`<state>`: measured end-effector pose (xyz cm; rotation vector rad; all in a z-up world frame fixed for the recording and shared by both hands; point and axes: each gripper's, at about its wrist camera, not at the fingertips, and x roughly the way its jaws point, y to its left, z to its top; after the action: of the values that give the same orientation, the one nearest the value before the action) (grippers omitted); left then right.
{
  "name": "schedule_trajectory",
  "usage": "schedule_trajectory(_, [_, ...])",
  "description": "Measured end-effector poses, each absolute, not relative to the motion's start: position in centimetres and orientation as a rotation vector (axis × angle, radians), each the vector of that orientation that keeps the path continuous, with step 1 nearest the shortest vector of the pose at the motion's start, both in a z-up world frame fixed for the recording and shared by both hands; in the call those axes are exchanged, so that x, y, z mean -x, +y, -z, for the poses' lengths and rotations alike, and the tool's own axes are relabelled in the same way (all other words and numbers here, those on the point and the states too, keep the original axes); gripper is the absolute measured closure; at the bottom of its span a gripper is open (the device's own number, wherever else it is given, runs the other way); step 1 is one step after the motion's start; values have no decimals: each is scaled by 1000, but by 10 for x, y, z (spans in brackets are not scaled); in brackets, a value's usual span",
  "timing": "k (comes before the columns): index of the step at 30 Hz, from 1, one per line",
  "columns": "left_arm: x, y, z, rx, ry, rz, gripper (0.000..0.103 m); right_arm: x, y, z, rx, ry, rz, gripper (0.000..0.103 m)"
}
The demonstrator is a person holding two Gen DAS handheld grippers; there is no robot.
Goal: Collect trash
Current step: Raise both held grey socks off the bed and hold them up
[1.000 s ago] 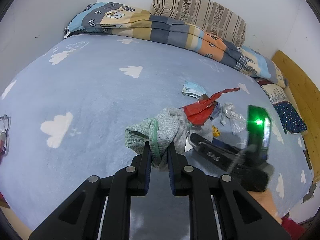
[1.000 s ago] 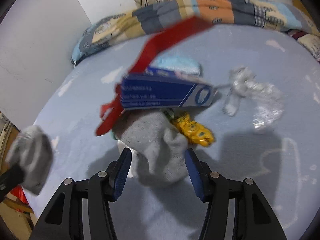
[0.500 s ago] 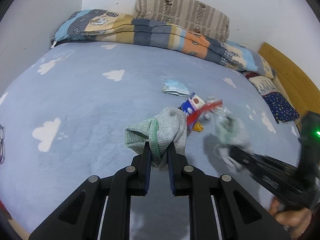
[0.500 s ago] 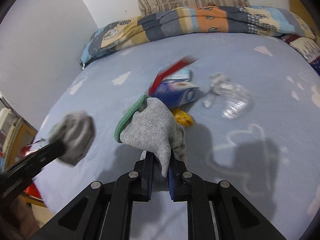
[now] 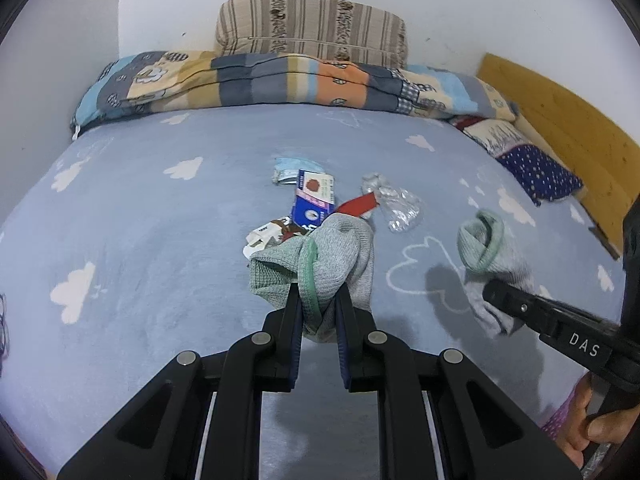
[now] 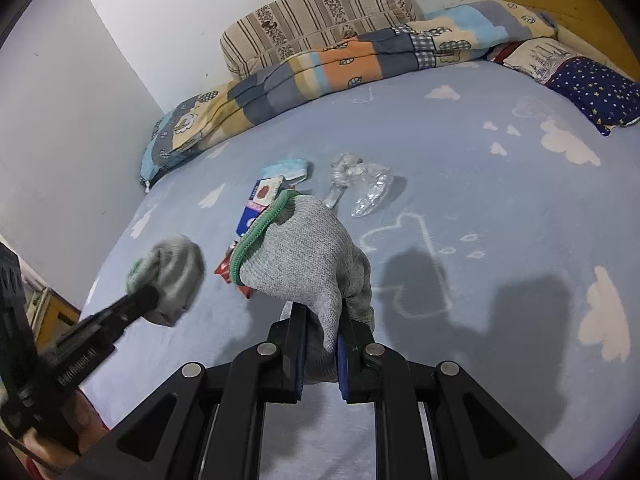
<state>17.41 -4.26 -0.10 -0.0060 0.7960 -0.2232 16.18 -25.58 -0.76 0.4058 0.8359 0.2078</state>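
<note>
Big bed (image 5: pixel 160 240) with a blue sheet and white clouds on it, white wall behind. Striped pillow (image 5: pixel 312 24) up against the wall, folded patchwork blanket (image 5: pixel 280 84) in front of it, dark starry pillow (image 5: pixel 540 176) off to the right by the yellow wooden board (image 5: pixel 568 128). Left gripper (image 5: pixel 318 312) clenched tight on a gray sock with a green cuff (image 5: pixel 320 260), held up above the sheet. Right gripper (image 6: pixel 322 344) clenched tight on a second gray sock with a green cuff (image 6: pixel 304 252), also lifted off the sheet. Seen from the left camera, second sock hanging at the right, with a hand (image 5: pixel 596 424) low in the corner. Trash lying in a small heap in the middle of the bed, past both socks: blue and white box (image 5: pixel 314 200), red strip (image 5: pixel 358 204) just beside it, crumpled clear plastic (image 5: pixel 396 204) to its right, light blue face mask (image 5: pixel 292 168) behind the box, brown and white wrapper (image 5: pixel 272 234) at the front. No trash in either claw.
</note>
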Motion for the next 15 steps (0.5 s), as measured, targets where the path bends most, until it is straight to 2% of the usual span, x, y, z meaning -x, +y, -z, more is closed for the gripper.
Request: schedule_trajectory(15, [-165, -56, -2, -95, 714, 173, 89, -155, -258, 0, -411, 790, -234, 90])
